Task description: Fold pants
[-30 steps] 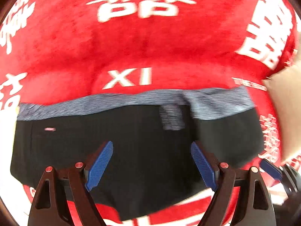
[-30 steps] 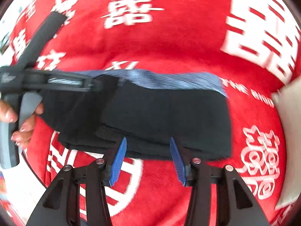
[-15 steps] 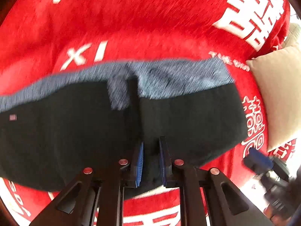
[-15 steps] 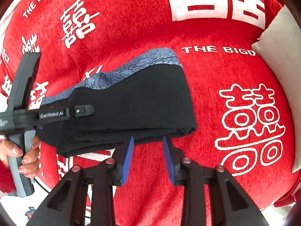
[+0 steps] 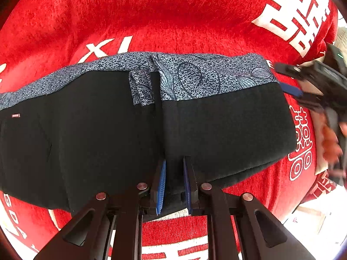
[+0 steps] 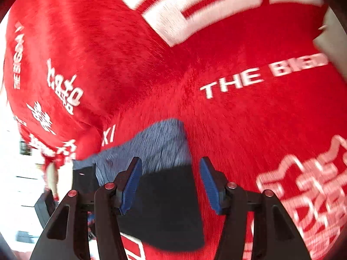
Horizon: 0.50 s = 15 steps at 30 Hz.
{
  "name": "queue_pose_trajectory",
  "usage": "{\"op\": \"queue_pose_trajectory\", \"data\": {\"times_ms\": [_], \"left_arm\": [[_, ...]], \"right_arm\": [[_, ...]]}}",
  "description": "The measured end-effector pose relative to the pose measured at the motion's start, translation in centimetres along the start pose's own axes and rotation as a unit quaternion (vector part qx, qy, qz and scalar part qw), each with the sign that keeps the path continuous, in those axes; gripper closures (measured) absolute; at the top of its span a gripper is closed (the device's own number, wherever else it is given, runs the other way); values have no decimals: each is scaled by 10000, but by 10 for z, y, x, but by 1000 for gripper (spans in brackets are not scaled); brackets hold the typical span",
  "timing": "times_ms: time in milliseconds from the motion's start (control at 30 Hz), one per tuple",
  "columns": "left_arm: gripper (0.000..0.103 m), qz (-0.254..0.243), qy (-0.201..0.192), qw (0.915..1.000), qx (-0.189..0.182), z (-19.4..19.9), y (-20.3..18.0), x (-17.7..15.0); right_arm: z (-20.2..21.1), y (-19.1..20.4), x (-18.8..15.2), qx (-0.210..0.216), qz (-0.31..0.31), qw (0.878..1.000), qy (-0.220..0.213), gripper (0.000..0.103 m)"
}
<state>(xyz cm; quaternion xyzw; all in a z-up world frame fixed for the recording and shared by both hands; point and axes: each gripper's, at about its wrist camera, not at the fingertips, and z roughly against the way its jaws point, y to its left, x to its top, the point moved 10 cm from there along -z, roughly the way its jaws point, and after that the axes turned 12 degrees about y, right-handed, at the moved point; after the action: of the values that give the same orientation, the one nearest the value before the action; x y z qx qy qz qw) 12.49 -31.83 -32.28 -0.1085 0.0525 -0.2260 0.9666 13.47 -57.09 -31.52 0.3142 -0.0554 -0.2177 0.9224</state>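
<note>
Two grippers, left gripper (image 5: 174,181) clamping black pants (image 5: 227,127), right gripper (image 6: 170,184) opening.

The left gripper (image 5: 174,182) is black, its two fingers faced with ribbed blue pads (image 5: 161,186); angular black linkage arms with triangular cut-outs run back from them, pinned by round reddish-silver screws (image 5: 142,186); the right gripper (image 6: 171,184) has the same build, black arms, blue ribbed pads (image 6: 131,185), red-tinted screws (image 6: 109,185); seen from the left wrist camera, its dark body carries a small green light (image 5: 339,55).
</note>
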Motion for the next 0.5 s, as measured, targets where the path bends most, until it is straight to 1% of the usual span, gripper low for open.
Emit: {"op": "queue_pose_trajectory", "data": {"times_ms": [33, 67, 100, 133, 167, 200, 233, 267, 333, 367, 400, 433, 467, 500], "left_arm": [[86, -10, -15, 10000, 19, 0, 0, 0], [86, -27, -37, 10000, 42, 0, -1, 0], [86, -41, -62, 9999, 69, 0, -1, 0], [86, -32, -62, 9999, 78, -1, -1, 0], [86, 3, -35, 10000, 83, 0, -1, 1], [86, 35, 22, 9999, 97, 0, -1, 3], [86, 40, 60, 9999, 104, 0, -2, 5], [86, 14, 90, 9999, 120, -1, -4, 7], [86, -91, 68, 9998, 181, -3, -6, 9], [86, -130, 31, 9996, 253, -3, -6, 9], [85, -152, 22, 9993, 329, -3, -7, 9], [85, -158, 15, 9991, 381, -3, -9, 11], [83, -148, 15, 9989, 434, -1, -10, 11], [67, -114, 1, 9987, 501, 1, -9, 11]], "right_arm": [[-8, -1, 5, 186, -3, 9997, 139, 43], [-17, 0, 8, 458, -37, 9984, 324, 44], [-29, -1, 13, 700, -161, 9960, 529, 44], [-34, -4, 14, 772, -252, 9949, 602, 48], [-38, -8, 15, 786, -362, 9941, 659, 62], [-38, -14, 16, 698, -503, 9941, 660, 70], [-33, -15, 15, 740, -533, 9940, 606, 76], [-27, -14, 12, 726, -470, 9950, 500, 78], [-20, -16, 8, 494, -325, 9974, 403, 79], [-21, -19, 8, 294, -280, 9984, 395, 78], [-23, -22, 9, 158, -336, 9986, 389, 77], [-24, -23, 10, 147, -407, 9985, 332, 64], [-22, -22, 10, 54, -514, 9983, 266, 58], [-18, -20, 9, 20, -527, 9985, 176, 57]]}}
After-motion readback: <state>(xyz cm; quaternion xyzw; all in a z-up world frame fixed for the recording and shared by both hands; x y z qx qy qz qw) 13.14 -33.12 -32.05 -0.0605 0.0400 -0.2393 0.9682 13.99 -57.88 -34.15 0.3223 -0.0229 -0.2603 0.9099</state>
